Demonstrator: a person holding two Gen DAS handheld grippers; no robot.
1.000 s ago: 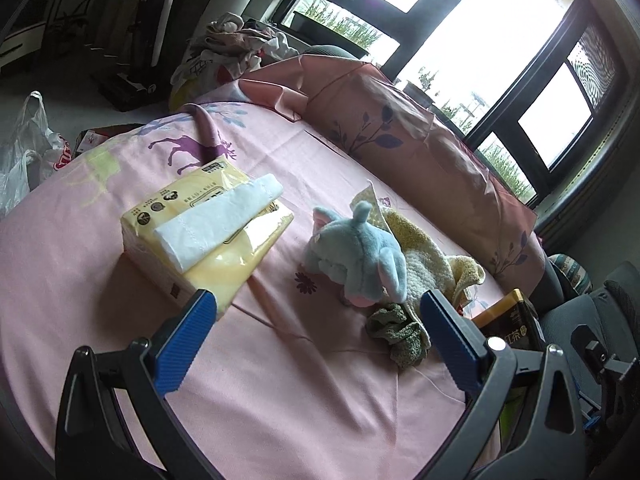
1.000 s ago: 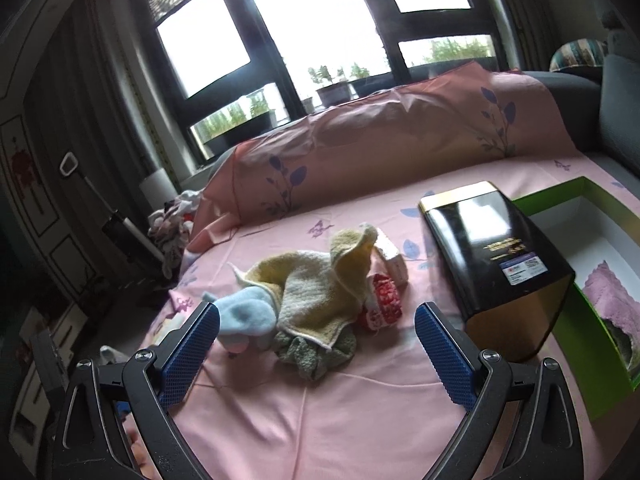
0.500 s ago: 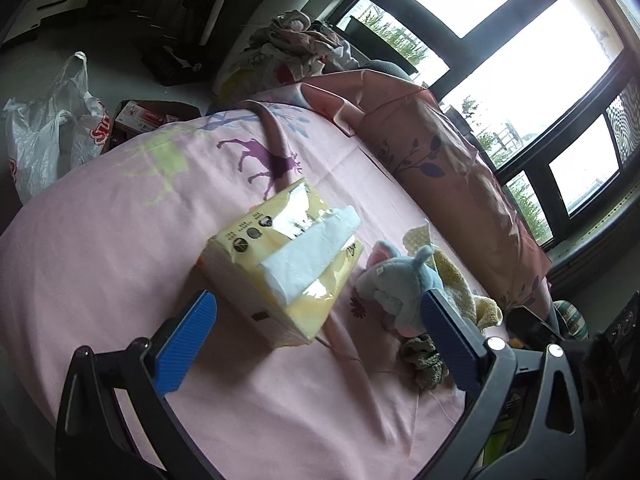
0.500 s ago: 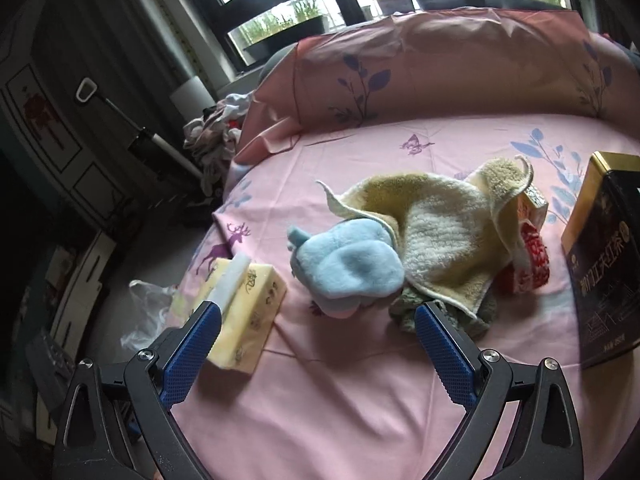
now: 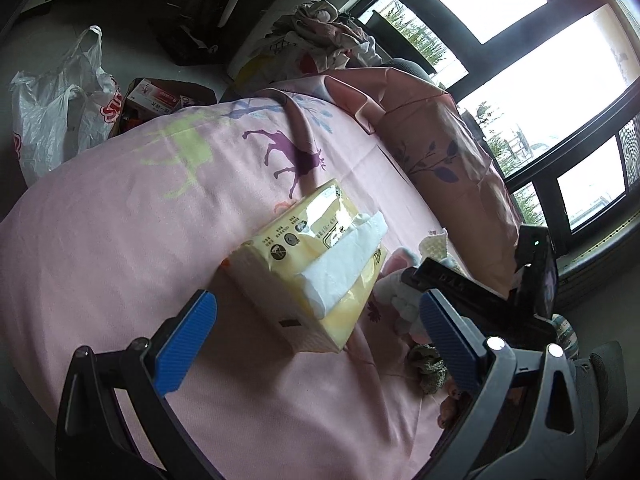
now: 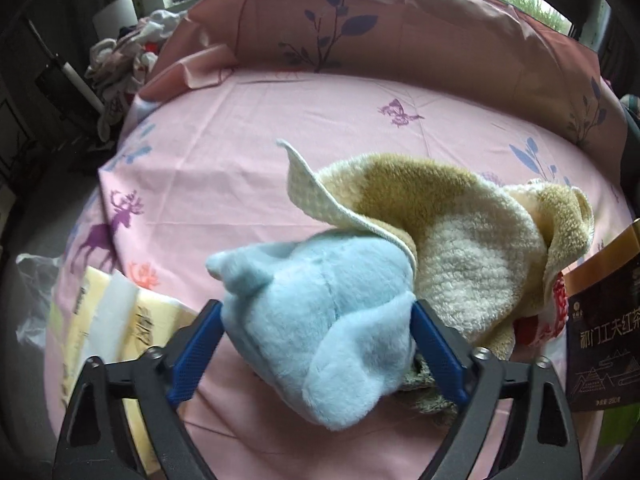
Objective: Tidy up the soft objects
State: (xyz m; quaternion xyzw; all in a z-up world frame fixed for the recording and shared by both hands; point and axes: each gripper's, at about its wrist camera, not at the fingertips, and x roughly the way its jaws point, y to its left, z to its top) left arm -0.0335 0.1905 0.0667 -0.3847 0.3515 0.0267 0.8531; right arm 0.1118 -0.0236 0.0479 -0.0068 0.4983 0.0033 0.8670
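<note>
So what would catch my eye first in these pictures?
Probably the fluffy blue plush toy, sitting between the closing blue-padded jaws of the right gripper on the pink bedsheet. A yellow towel is heaped against it, and a yellow tissue pack lies before the open left gripper.

In the left wrist view the pink bed sheet (image 5: 120,248) lies bare from 8 to 11 o'clock of the tissue pack (image 5: 312,264), which sits just ahead of the left tongs (image 5: 316,340). At 3 o'clock the right tongs (image 6: 316,344), closing around the blue plush toy (image 6: 320,320), block that side. Beyond the toy, at 1 o'clock, the yellow towel (image 6: 452,240) crowds in, with the dark tea box (image 6: 604,332) at 3 o'clock.
</note>
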